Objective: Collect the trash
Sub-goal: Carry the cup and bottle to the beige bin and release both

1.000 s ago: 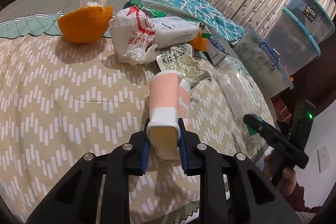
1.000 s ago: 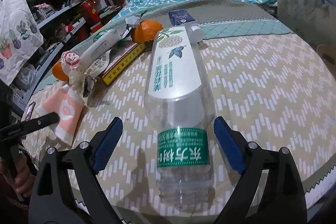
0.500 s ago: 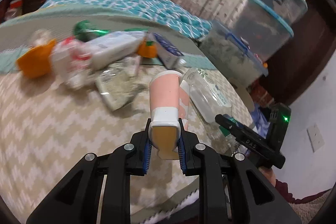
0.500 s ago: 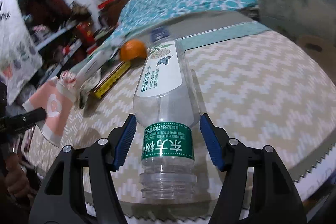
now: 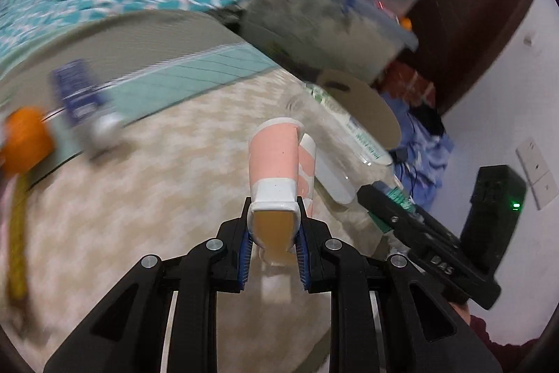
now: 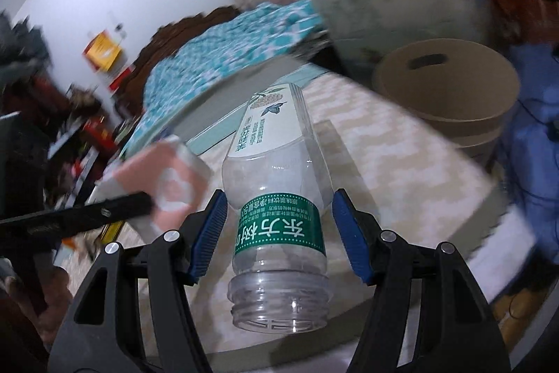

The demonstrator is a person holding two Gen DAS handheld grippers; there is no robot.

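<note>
The left tool (image 5: 272,254) is pinching a pink paper cup (image 5: 276,163) while the right tool (image 6: 279,233) is clamping a clear plastic bottle (image 6: 276,198) above the bed (image 6: 384,163).

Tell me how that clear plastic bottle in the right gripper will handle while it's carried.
The clear bottle looks empty and uncapped, so probably light for its size. Its thin, smooth wall will likely flex and could slip between the right gripper pads. The pads sit near the neck end with most of the body sticking out beyond, so it may swing or tilt.
</note>
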